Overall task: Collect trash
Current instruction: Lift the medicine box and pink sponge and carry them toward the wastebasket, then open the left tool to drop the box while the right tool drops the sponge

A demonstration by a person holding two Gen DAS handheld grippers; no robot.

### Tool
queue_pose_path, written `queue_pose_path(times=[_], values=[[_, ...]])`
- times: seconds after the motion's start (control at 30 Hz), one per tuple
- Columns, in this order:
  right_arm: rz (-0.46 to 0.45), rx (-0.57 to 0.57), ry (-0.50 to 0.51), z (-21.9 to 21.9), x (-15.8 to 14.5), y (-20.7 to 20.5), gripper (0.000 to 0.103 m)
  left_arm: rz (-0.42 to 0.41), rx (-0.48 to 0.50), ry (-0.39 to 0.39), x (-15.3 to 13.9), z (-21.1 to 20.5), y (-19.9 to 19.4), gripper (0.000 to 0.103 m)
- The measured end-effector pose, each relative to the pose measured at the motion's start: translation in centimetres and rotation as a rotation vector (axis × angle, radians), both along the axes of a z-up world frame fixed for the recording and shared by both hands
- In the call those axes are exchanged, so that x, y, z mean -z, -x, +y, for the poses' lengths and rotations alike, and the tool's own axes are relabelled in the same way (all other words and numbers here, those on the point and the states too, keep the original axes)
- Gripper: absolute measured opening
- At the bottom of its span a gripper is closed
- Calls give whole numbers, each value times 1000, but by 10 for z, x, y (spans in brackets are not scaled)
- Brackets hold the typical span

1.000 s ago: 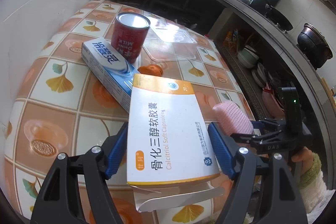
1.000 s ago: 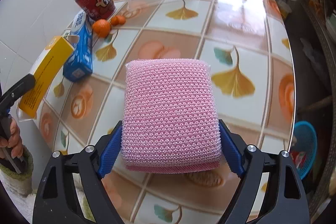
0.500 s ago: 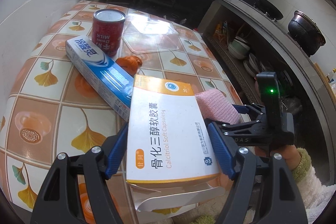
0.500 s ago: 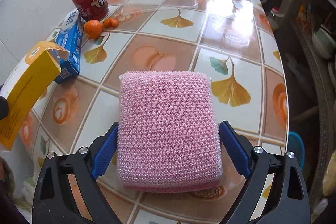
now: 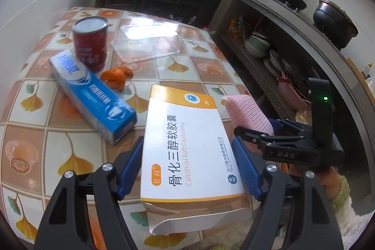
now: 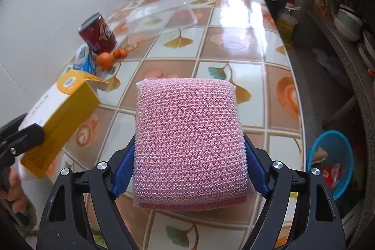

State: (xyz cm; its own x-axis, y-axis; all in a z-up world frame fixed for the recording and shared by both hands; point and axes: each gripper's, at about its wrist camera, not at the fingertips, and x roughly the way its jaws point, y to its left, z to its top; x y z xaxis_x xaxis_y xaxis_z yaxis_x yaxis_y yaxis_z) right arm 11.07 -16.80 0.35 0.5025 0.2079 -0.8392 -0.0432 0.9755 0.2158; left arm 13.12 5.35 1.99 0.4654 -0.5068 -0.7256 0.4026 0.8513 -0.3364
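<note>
My left gripper (image 5: 188, 163) is shut on a white and orange medicine box (image 5: 187, 144), held above the table's near edge; its end flap hangs open. My right gripper (image 6: 189, 163) is shut on a pink mesh sponge (image 6: 189, 142), also above the table. The sponge shows in the left wrist view (image 5: 246, 113), just right of the box. The box shows at the left of the right wrist view (image 6: 58, 116). On the tiled table (image 6: 234, 43) lie a blue toothpaste box (image 5: 91, 93), a red can (image 5: 90, 43), orange peel (image 5: 117, 76) and a clear plastic lid (image 5: 145, 41).
A blue basket (image 6: 332, 156) holding scraps stands on the floor right of the table. Shelves with bowls and plates (image 5: 264, 50) run along the right. A white wall (image 6: 46, 4) borders the table's left side.
Both grippers have drawn back and risen from the table, each still holding its object. The table items look farther away, and the blue basket has come further into the right wrist view.
</note>
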Motion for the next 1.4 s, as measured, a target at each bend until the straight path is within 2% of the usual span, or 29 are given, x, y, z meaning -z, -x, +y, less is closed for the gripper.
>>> queue_pose_path(times=[0.3,0.5,0.73,0.87,1.1,1.2,1.4], values=[[-55,154,-81,-66,-22,35,77,-16,110,1,-11,-58,-8,73],[-68,305,-143,-126,-24,62,77,-17,236,6,-18,-123,-18,73],[-53,495,-189,-192,-7,102,77,19,377,-5,-14,-208,-32,73],[-32,598,-198,-224,8,122,77,81,460,-10,-7,-262,-36,73],[11,760,-223,-275,43,149,77,180,587,-98,23,-354,-36,73],[41,827,-230,-297,63,160,78,244,639,-149,47,-400,-36,73],[138,918,-234,-332,109,165,78,375,660,-229,100,-467,-45,72]])
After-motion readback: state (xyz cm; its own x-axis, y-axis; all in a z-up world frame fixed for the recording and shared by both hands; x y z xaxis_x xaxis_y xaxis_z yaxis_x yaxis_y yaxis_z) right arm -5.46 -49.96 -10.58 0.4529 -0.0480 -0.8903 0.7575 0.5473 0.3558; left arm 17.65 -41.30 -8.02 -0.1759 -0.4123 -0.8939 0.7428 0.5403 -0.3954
